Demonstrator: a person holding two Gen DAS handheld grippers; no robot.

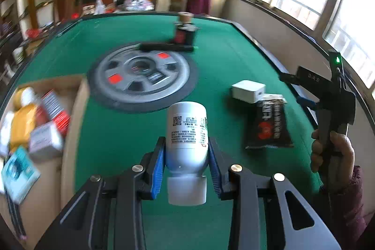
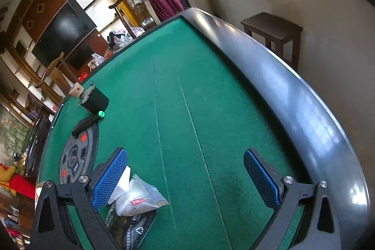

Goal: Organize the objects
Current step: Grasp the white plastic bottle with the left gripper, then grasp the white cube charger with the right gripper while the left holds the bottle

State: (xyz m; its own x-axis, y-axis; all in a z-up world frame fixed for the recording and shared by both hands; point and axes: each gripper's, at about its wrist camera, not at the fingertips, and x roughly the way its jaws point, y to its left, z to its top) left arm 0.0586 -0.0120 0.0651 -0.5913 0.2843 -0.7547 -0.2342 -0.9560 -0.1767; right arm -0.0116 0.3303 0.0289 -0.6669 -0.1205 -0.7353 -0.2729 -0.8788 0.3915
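A white plastic bottle (image 1: 187, 132) with a printed label and a white cap toward the camera is held above the green table (image 1: 131, 137); my left gripper (image 1: 186, 156) is shut on it, blue pads pressing both sides. A black packet (image 1: 269, 125) and a white box (image 1: 248, 90) lie to the right on the felt. My right gripper (image 2: 185, 177) stands open over bare felt, nothing between its blue pads (image 2: 110, 177). Beside its left finger lie the black packet (image 2: 131, 226) and a clear plastic bag (image 2: 138, 198). A hand (image 1: 332, 151) holds the right gripper's handle at the right edge of the left wrist view.
A cardboard box (image 1: 72, 132) at the left holds several packets and boxes. A round grey centre panel (image 1: 143, 76) sits mid-table, with a black device (image 1: 185, 35) and a black bar behind it. The table's dark raised rim (image 2: 293, 90) runs along the right; a dark stool (image 2: 274, 29) stands beyond.
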